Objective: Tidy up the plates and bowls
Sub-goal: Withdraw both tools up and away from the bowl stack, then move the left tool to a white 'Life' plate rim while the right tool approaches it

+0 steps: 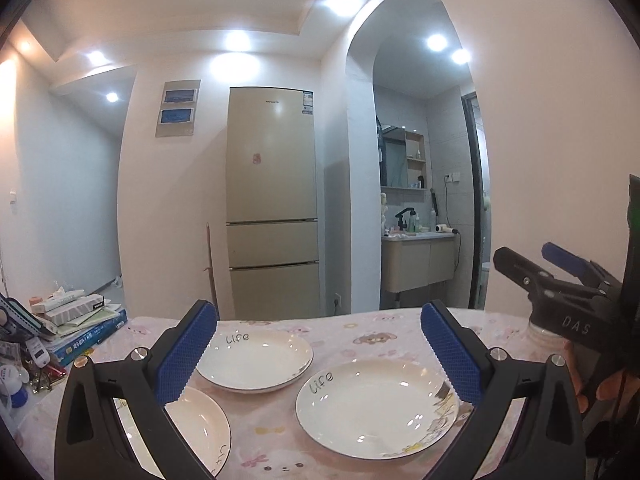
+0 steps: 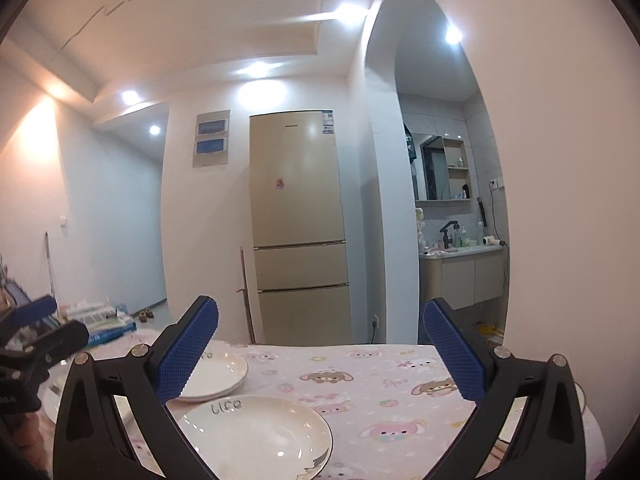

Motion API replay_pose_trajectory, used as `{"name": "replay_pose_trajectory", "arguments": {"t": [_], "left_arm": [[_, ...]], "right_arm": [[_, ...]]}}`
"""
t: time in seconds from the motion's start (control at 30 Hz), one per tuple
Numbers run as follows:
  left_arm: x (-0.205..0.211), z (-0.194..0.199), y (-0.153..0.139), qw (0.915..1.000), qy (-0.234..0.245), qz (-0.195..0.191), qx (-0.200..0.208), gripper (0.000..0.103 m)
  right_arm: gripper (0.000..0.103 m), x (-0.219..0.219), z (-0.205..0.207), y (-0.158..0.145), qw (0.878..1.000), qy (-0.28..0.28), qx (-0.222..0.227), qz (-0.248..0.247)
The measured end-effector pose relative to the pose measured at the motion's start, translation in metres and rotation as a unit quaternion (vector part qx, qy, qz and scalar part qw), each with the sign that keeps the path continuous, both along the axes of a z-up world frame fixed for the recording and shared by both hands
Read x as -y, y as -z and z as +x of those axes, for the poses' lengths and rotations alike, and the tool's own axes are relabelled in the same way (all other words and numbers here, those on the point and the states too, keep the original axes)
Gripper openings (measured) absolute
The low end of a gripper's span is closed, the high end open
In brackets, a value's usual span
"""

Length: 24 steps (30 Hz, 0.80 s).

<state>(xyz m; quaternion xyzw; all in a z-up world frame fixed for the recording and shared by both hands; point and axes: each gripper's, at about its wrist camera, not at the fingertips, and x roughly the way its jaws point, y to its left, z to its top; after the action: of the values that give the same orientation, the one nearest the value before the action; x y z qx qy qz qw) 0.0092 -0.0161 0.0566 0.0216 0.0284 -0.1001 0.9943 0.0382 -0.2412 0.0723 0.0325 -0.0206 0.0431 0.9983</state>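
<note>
Three white plates marked "life" lie on the pink cartoon tablecloth. In the left wrist view one plate is at the far middle, one at the near right, one at the near left, partly behind my left finger. My left gripper is open and empty, held above the plates. The right gripper shows at the right edge, open. In the right wrist view my right gripper is open and empty above the table, with a near plate and a far plate to its left.
A stack of books and boxes sits on the table's left end. A gold fridge stands behind the table. A bathroom vanity shows through the arch at right. The left gripper shows at the right wrist view's left edge.
</note>
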Motion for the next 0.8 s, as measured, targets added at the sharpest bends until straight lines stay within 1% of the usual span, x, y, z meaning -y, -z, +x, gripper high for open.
{"name": "replay_pose_trajectory", "arguments": {"t": [0.1,0.17,0.2,0.23,0.3,0.33,0.4,0.47,0.53,0.6,0.67,0.73,0.8], "left_arm": [[0.000,0.007,0.021,0.9999,-0.010,0.005,-0.003,0.103],[0.001,0.013,0.032,0.9994,-0.032,0.002,-0.015,0.103],[0.001,0.015,0.040,0.9988,-0.040,-0.002,-0.028,0.103],[0.002,0.017,0.046,0.9988,-0.032,-0.004,-0.038,0.103],[0.003,0.021,0.053,0.9982,-0.019,0.010,-0.057,0.103],[0.004,0.022,0.056,0.9980,-0.020,0.010,-0.059,0.103],[0.001,0.021,0.062,0.9978,-0.020,-0.003,-0.063,0.103],[0.000,0.023,0.067,0.9968,-0.022,-0.006,-0.077,0.103],[0.000,0.029,0.072,0.9946,-0.028,-0.004,-0.100,0.103],[-0.001,0.036,0.073,0.9919,-0.031,-0.008,-0.123,0.103],[-0.003,0.039,0.074,0.9905,-0.032,-0.017,-0.133,0.103],[-0.005,0.041,0.076,0.9889,-0.035,-0.022,-0.143,0.103],[-0.006,0.049,0.070,0.9869,-0.034,-0.023,-0.156,0.103]], "right_arm": [[0.103,-0.014,0.006,0.018,0.999,-0.009,0.003,-0.039],[0.103,-0.017,0.008,0.029,0.999,-0.012,0.000,-0.050],[0.103,-0.018,0.011,0.032,0.999,-0.010,-0.008,-0.050],[0.103,-0.019,0.014,0.036,0.999,-0.009,-0.016,-0.049],[0.103,-0.016,0.019,0.042,0.998,-0.016,-0.034,-0.042],[0.103,-0.013,0.022,0.043,0.998,-0.022,-0.044,-0.039],[0.103,-0.007,0.025,0.047,0.998,-0.030,-0.056,-0.026],[0.103,-0.002,0.030,0.049,0.997,-0.033,-0.071,-0.012],[0.103,0.000,0.033,0.049,0.995,-0.048,-0.087,-0.004],[0.103,-0.001,0.034,0.051,0.994,-0.047,-0.098,-0.007],[0.103,-0.003,0.037,0.054,0.993,-0.050,-0.109,-0.015],[0.103,-0.006,0.042,0.059,0.990,-0.053,-0.129,-0.020],[0.103,-0.008,0.048,0.066,0.986,-0.061,-0.154,-0.024]]}}
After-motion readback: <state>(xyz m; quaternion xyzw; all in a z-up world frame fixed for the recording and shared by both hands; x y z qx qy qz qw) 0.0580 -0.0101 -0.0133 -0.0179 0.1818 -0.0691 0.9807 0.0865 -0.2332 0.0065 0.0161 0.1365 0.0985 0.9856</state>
